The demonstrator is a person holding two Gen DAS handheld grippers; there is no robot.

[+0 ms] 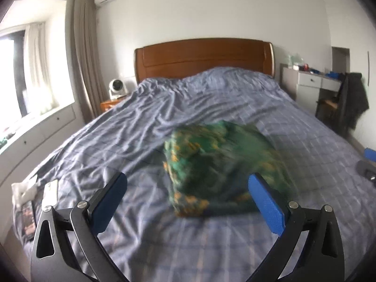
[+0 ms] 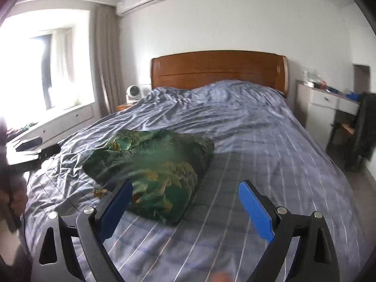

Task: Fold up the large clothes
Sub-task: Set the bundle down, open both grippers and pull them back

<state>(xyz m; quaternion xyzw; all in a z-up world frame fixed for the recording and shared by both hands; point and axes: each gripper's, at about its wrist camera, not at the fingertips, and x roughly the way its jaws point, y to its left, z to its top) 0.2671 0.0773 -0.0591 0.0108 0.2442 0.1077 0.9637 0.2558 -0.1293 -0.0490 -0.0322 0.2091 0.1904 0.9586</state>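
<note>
A green garment with yellow-orange print (image 1: 218, 166) lies bunched in a thick folded bundle on the blue checked bedsheet (image 1: 141, 127). It is blurred in the left wrist view and clearer in the right wrist view (image 2: 155, 164). My left gripper (image 1: 188, 183) is open and empty, its blue pads just in front of the bundle. My right gripper (image 2: 185, 188) is open and empty, over the bundle's near right edge. The left gripper's black body shows at the left edge of the right wrist view (image 2: 28, 148).
A wooden headboard (image 1: 202, 56) is at the far end of the bed. A bedside table with a white fan (image 1: 116, 87) stands at left, a white desk (image 1: 312, 82) and a chair with dark clothes (image 1: 350, 101) at right. Small items (image 1: 30, 195) lie on the bed's near left corner.
</note>
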